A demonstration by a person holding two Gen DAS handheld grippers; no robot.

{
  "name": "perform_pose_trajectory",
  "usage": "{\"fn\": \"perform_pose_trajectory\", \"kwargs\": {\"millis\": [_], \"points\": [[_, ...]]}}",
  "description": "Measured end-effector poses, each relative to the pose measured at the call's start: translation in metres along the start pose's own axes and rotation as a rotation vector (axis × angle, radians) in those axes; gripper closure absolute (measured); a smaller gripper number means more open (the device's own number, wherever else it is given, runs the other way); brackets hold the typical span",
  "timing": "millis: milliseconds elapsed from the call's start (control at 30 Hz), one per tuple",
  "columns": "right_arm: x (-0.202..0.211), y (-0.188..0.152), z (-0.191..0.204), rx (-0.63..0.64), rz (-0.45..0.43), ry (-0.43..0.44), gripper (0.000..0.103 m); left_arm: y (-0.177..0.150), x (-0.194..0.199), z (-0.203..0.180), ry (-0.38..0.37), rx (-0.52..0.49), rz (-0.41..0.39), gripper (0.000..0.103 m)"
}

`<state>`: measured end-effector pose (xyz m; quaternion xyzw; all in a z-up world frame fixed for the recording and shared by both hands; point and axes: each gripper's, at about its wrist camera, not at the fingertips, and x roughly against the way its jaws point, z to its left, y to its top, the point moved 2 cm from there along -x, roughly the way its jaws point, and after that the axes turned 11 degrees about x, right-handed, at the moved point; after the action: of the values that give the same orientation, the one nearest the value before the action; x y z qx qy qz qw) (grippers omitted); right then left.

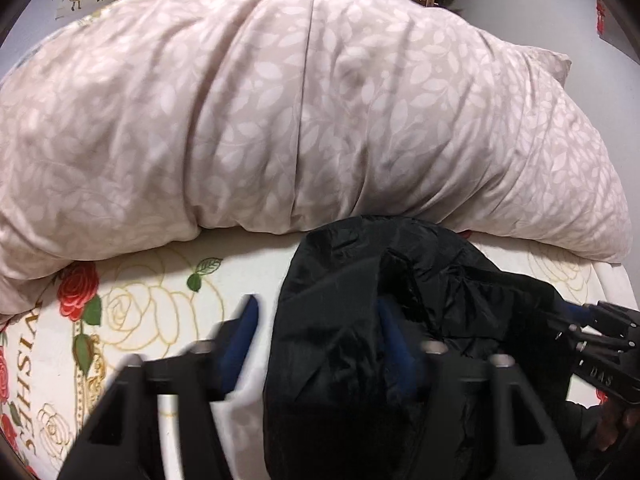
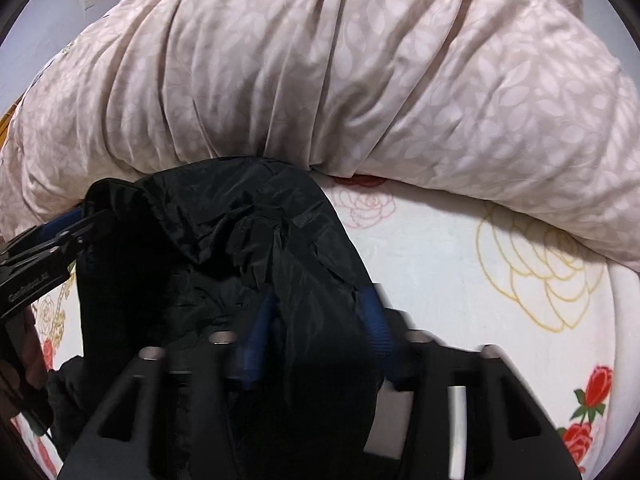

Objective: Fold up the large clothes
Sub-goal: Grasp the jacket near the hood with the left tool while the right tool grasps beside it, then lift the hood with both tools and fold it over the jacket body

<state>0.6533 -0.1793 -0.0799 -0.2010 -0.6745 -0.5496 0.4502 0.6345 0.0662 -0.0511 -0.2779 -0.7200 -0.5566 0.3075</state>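
**The slippery coat could slide away**

The shiny black puffy coat (image 1: pixel 400 320) was bunched up in the air, just above the white bed sheet with red and gold roses (image 1: pixel 160 292), and close to the big pink quilt with pale leaves (image 1: pixel 300 100); the left gripper (image 1: pixel 316 332) had its blue fingers (image 1: pixel 244 328) spread wide, with coat cloth hanging over only one of them, so its hold looked weak; the right gripper (image 2: pixel 320 320) had a fold of the coat between its blue fingers (image 2: pixel 260 328), and it seemed to be pinching that fold.

The cloth looked smooth and slippery; if the left side did not close, the coat could slide off and drop in a heap; then the fold would be crooked. The coat was thick and springy too; it might puff back open after being laid down. The quilt sat very near; a wide swing could bump it or catch the coat on it.
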Motion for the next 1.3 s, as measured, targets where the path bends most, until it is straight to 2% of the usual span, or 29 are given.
{"fn": "perform_pose_trajectory", "kwargs": {"millis": [67,167,467,700,1000,1300], "points": [[-0.001,-0.002,0.001,-0.001,-0.010,0.010,0.092,-0.003,-0.004,0.002,-0.011,0.017,0.010,0.090],[0.011,-0.005,0.006,0.009,-0.049,-0.004,0.094,-0.011,0.008,0.007,-0.032,0.034,-0.034,0.094],[0.080,-0.020,0.019,-0.016,-0.163,-0.001,0.095,-0.025,0.066,0.027,-0.051,0.086,-0.095,0.095],[0.135,-0.049,0.039,-0.031,-0.217,0.019,0.095,-0.052,0.126,0.027,-0.095,0.097,-0.139,0.095],[0.188,-0.118,0.055,-0.058,-0.239,0.073,0.095,-0.113,0.193,0.037,-0.121,0.090,-0.174,0.095],[0.212,-0.175,0.075,-0.082,-0.202,0.091,0.095,-0.184,0.225,0.069,-0.101,0.142,-0.140,0.095]]}}
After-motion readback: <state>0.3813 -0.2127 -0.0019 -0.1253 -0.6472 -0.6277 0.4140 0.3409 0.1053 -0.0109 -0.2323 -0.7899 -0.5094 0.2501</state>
